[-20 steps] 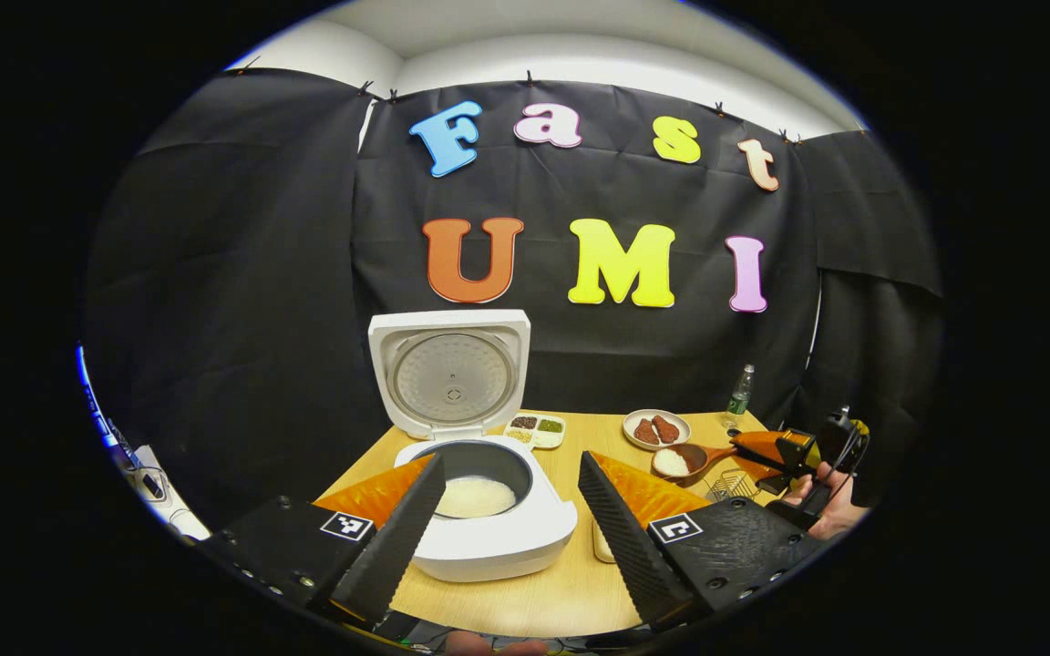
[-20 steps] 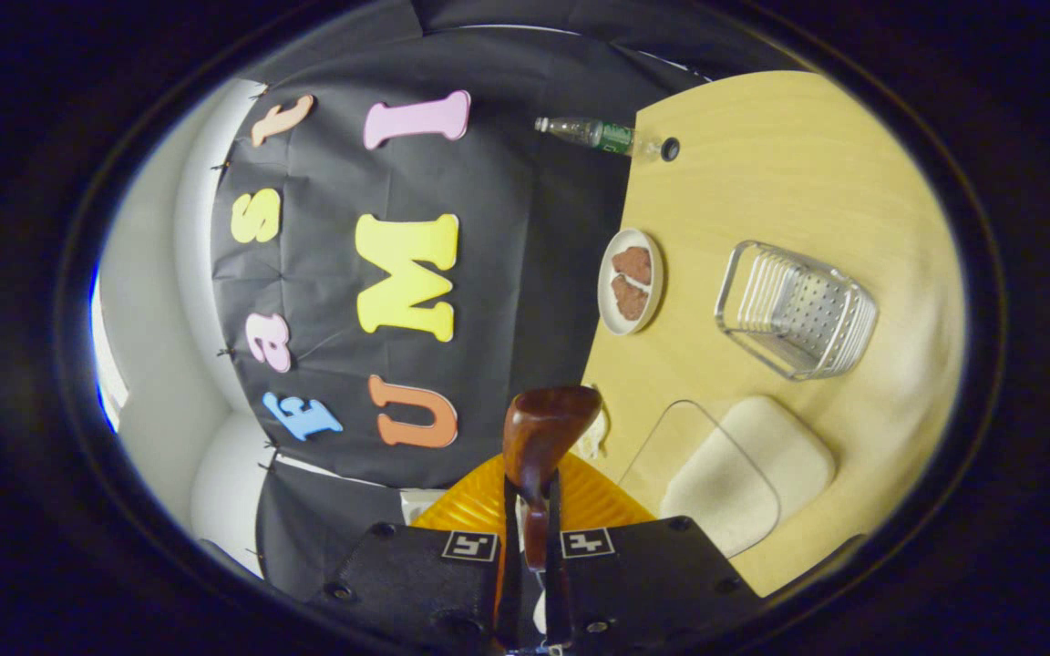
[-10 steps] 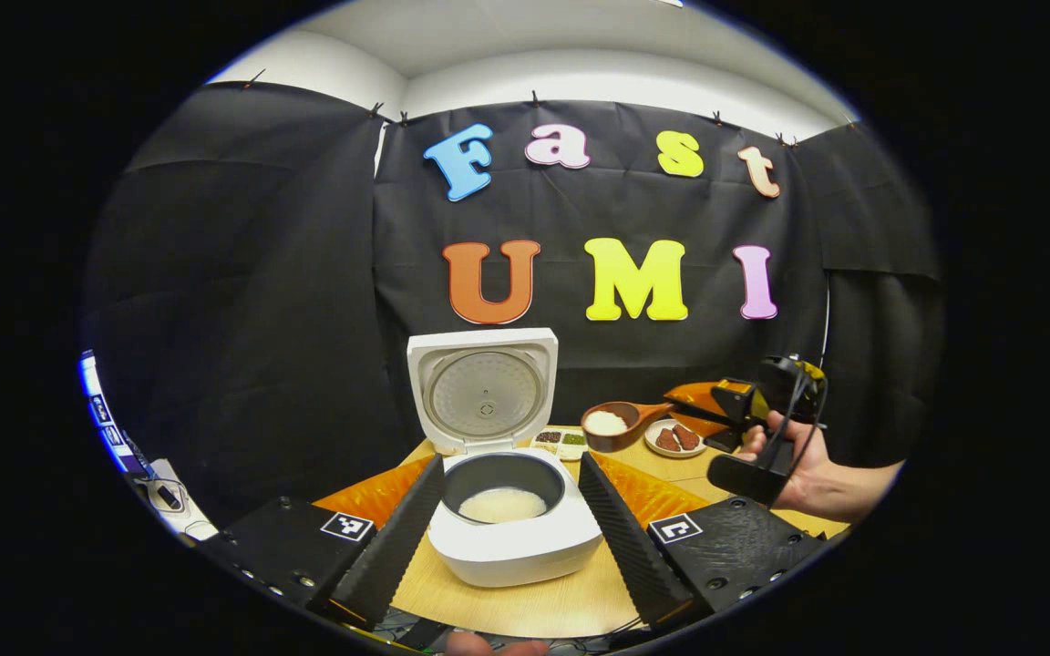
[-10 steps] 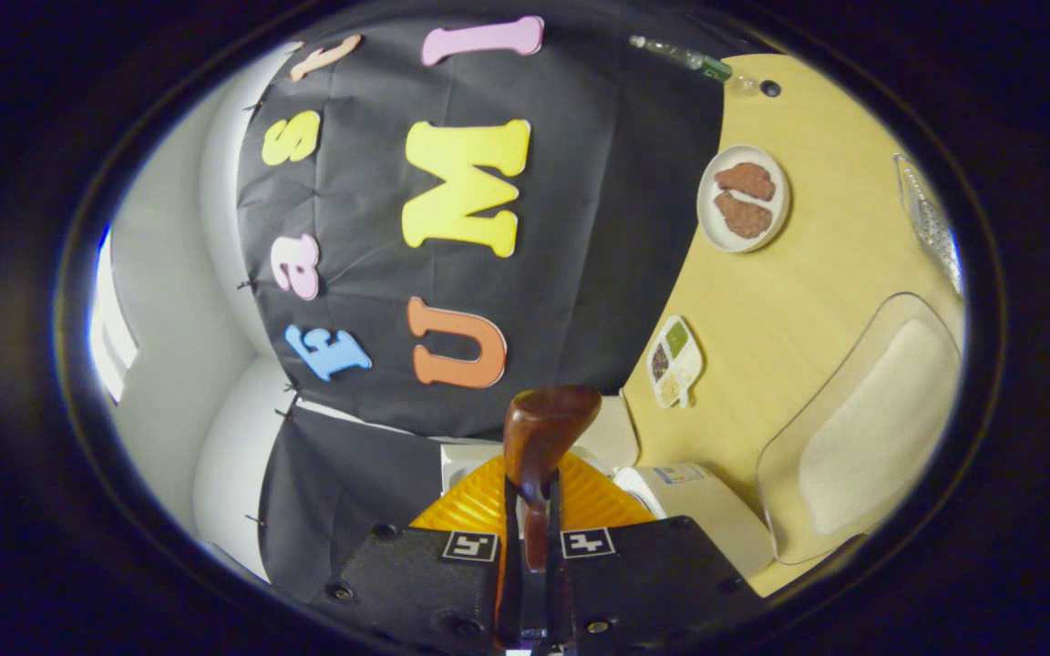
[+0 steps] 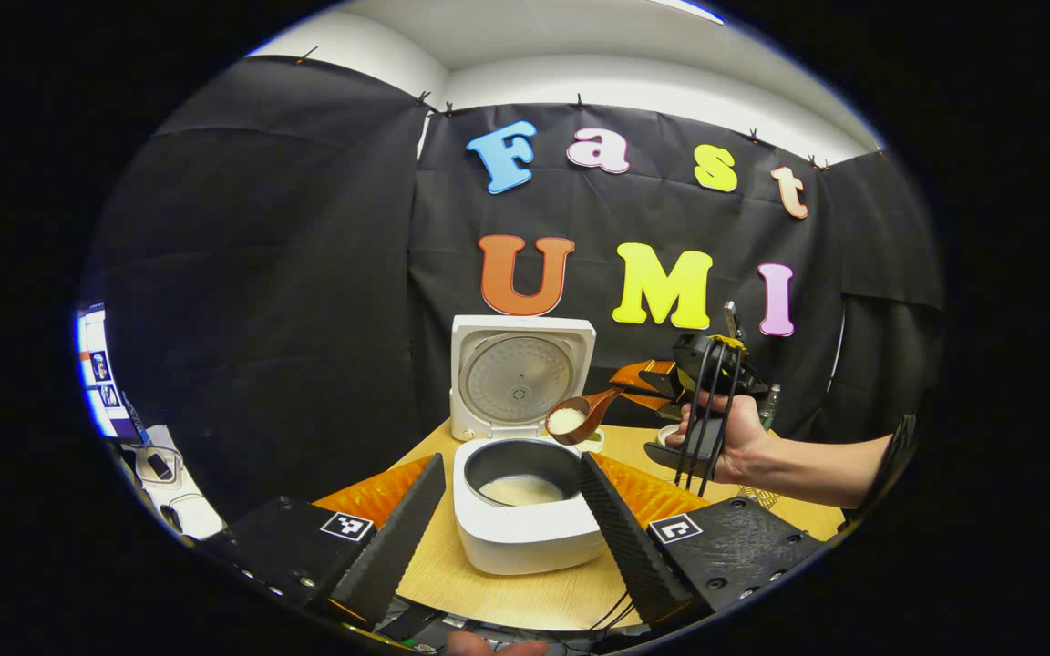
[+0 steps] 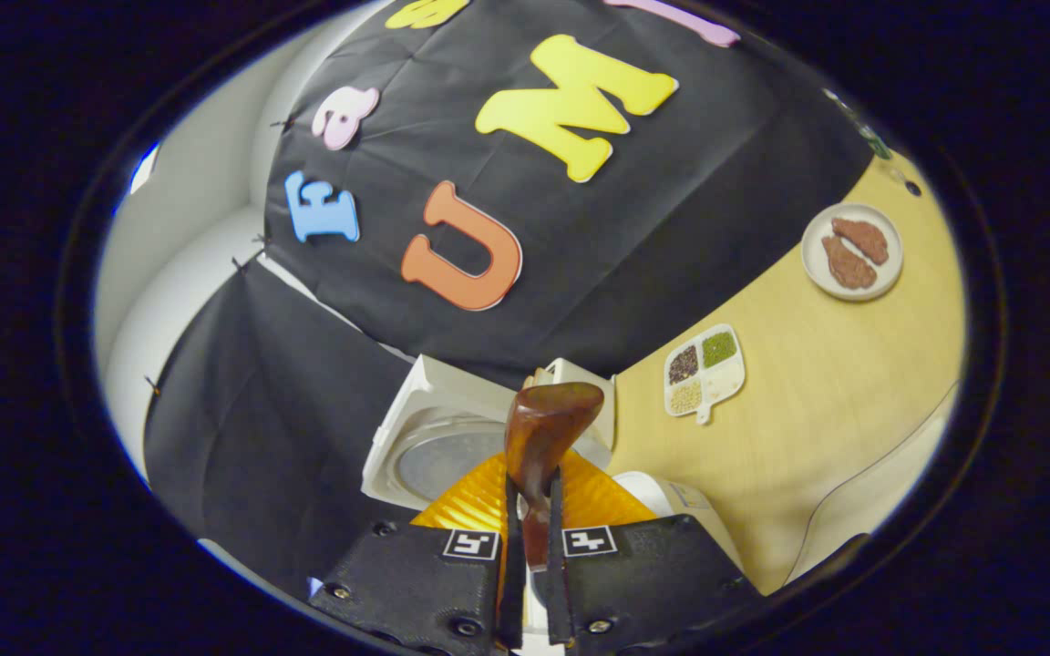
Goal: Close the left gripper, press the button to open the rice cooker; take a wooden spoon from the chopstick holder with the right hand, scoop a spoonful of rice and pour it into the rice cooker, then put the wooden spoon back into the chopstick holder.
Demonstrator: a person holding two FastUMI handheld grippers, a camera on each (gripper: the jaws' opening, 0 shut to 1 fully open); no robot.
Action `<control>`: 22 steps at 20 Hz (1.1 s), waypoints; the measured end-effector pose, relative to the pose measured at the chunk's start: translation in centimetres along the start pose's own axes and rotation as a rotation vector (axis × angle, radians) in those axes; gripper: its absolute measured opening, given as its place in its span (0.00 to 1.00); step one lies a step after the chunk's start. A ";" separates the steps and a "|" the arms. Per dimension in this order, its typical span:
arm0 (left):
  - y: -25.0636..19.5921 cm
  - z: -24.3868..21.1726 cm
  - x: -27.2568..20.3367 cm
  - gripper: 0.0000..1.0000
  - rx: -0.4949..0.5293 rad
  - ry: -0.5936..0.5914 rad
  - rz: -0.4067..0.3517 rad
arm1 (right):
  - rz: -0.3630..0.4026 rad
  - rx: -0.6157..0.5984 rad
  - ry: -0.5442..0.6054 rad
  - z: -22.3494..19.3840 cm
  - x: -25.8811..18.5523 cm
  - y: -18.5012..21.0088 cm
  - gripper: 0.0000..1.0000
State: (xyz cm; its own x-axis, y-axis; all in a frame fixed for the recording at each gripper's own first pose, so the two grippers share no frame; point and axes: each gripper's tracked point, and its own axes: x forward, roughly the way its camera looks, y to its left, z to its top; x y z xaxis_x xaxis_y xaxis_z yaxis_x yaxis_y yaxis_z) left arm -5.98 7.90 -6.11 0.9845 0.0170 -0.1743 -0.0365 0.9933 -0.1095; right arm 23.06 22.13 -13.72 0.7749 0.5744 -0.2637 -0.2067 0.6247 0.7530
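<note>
The right gripper (image 6: 531,510), squeezing the wooden spoon (image 5: 580,419) of rice, has moved over the open rice cooker (image 5: 525,510), ready to pour, while the left gripper (image 5: 511,519) stays wide open.

Your left tongs (image 5: 511,510) stand wide open at the bottom of the left gripper view, while at centre right your bare-forearmed hand (image 5: 730,437) grips the right tongs (image 6: 532,538), whose fingers are pinched tight together.

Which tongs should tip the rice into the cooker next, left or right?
Right. The right tongs are shut on the wooden spoon, loaded with rice and held over the open rice cooker. The left tongs are open, holding nothing.
</note>
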 end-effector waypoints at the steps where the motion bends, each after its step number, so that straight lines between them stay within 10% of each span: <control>1: 0.5 -0.3 0.0 0.94 -0.006 0.003 0.011 | -0.018 -0.065 0.005 -0.3 0.3 0.1 0.12; 22: 1.6 -1.1 -0.6 0.94 -0.056 -0.014 0.031 | -0.095 -0.981 -0.008 -2.2 0.3 6.6 0.12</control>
State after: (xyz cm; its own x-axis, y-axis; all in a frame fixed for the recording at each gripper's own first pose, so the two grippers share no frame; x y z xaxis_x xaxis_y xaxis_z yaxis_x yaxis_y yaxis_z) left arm -6.81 9.32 -7.24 0.9850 0.0495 -0.1652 -0.0761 0.9844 -0.1587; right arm 20.66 27.60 -10.18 0.8172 0.4981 -0.2901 -0.5448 0.8318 -0.1064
